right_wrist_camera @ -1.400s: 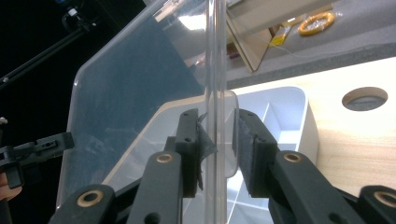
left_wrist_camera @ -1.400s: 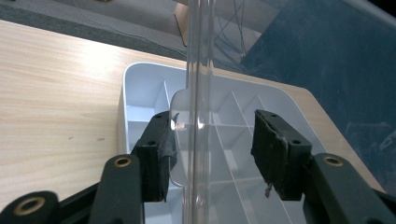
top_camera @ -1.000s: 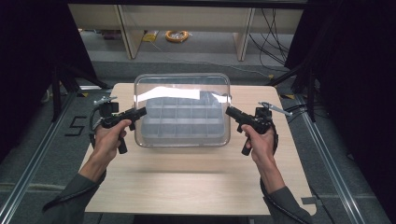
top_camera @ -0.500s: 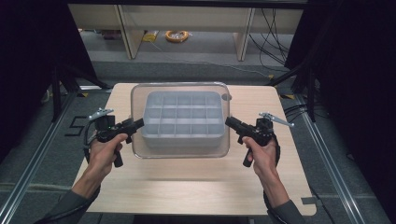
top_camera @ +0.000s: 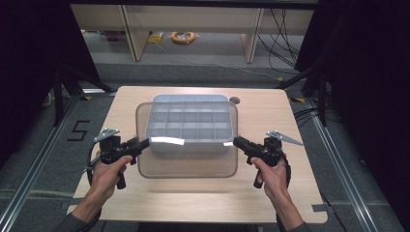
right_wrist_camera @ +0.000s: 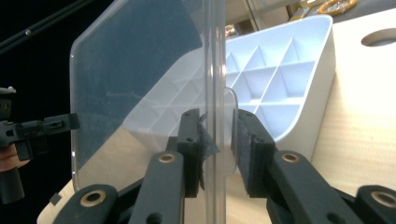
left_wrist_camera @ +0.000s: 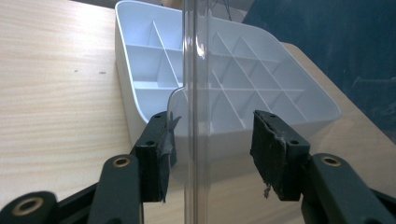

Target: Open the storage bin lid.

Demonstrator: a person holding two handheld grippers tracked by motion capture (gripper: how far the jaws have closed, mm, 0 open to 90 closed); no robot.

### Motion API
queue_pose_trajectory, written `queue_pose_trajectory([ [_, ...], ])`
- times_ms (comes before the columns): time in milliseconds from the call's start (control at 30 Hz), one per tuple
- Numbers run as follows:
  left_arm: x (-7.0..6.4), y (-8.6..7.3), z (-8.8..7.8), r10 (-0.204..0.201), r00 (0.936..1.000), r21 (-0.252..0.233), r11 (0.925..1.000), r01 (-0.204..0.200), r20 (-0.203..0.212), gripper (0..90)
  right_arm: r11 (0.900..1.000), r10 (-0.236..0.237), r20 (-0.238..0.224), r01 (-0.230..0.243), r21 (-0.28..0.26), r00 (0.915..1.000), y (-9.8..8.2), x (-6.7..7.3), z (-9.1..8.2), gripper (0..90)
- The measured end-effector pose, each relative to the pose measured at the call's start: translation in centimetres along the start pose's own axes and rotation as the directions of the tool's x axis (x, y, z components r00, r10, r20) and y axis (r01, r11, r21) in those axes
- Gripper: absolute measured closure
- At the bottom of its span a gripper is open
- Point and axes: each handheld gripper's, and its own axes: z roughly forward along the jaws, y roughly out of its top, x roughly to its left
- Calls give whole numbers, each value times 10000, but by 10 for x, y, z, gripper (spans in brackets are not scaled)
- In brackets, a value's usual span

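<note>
**Clear lid held over divided tray, both ends gripped**

Light wooden counter [top_camera: 290, 125] carries one item: a pale grey plastic tray with a grid of compartments [top_camera: 188, 123], sitting toward the counter's far side. All places below are given relative to this tray.

A clear, rounded-rectangle plastic lid [top_camera: 188, 164] hangs above the tray, offset toward the person, so its near half overhangs bare counter and its far half covers the tray's near rows. It is not seated.

Left gripper [top_camera: 140, 143] holds the lid's left end, right gripper [top_camera: 240, 141] its right end. Right gripper view: fingers [right_wrist_camera: 245, 140] together on a small tab at the lid's edge [right_wrist_camera: 140, 70], pads against the plastic. Left gripper view: the lid's rim [left_wrist_camera: 196, 93] runs between the fingers [left_wrist_camera: 273, 154]; one pad touches, the other stands a little off, though I judge the grip closed on the lid.

Risks, as I judge them:
- Thin edge grips on slick plastic; the lid could pivot or slip if the hands move unevenly.
- Lowering while offset would land the lid's rim on the tray wall and tip the lid or push the tray.

Views: the high view gives the offset; the gripper views give pad contact and compartments that look empty.
</note>
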Motion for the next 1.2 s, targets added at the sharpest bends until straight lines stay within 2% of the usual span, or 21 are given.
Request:
queue_pose_trajectory([
  [33,0,-2,-1,15,10000,3,10000,-15,-9,493,9995,274,56,-275,149,9996,-2,3,-2,736],
  [67,0,-3,-1,-5,10000,4,10000,5,1,493,9997,116,91,-118,195,9999,-4,2,-2,736],
  [100,0,-5,-2,9,10000,20,10000,-9,8,493,9990,363,73,-364,243,9993,-6,4,-3,736],
  [133,1,-6,-2,8,10000,50,10000,-8,11,494,9997,138,104,-140,211,9999,-8,2,-3,737],
  [233,2,-12,-3,-22,10000,204,9998,21,37,495,9980,515,-5,-514,375,9987,-13,4,-5,737],
  [267,2,-14,-3,-41,10000,223,9997,40,10,495,9990,239,37,-240,385,9997,-15,2,-5,737],
  [300,2,-16,-3,-52,10000,223,9997,51,4,495,9986,318,8,-318,412,9995,-17,2,-5,737],
  [333,2,-18,-3,-28,10000,238,9997,28,22,495,9992,145,97,-148,382,9998,-18,1,-5,736],
  [400,3,-21,-5,-47,10000,298,9995,46,32,497,9989,176,-33,-174,437,9998,-21,0,-5,736],
  [467,3,-24,-6,-68,10000,348,9994,68,12,497,9979,319,134,-326,556,9994,-23,2,-6,736],
  [500,4,-25,-7,-120,9999,326,9994,119,38,497,9968,526,47,-528,595,9986,-25,4,-7,736],
  [567,5,-28,-8,-135,9999,364,9992,134,25,497,9978,299,84,-303,595,9995,-27,4,-7,736],
  [600,5,-29,-9,-138,9999,386,9992,137,25,497,9959,575,94,-580,688,9983,-29,6,-8,736],
  [633,5,-30,-10,-140,9999,458,9989,140,-1,497,9970,368,27,-368,687,9993,-30,5,-8,736],
  [767,5,-35,-13,-119,9999,565,9983,118,8,497,9970,288,84,-293,720,9995,-35,5,-9,736],
  [800,6,-36,-14,-117,9999,579,9983,116,10,497,9954,525,146,-535,801,9985,-36,8,-10,736],
  [900,7,-39,-16,-188,9997,644,9978,179,134,496,9961,336,28,-337,821,9994,-40,10,-13,736],
  [967,6,-41,-18,-145,9998,776,9969,134,136,496,9935,661,27,-661,922,9978,-43,13,-16,736],
  [1000,6,-42,-18,-184,9998,800,9966,175,104,497,9951,383,35,-385,911,9993,-45,11,-16,736],
  [1033,6,-44,-19,-183,9998,876,9960,174,89,497,9923,720,89,-725,1003,9974,-46,14,-17,736],
  [1200,8,-52,-18,-321,9991,1122,9933,286,288,500,9914,709,93,-715,1096,9974,-53,13,-21,728],
])
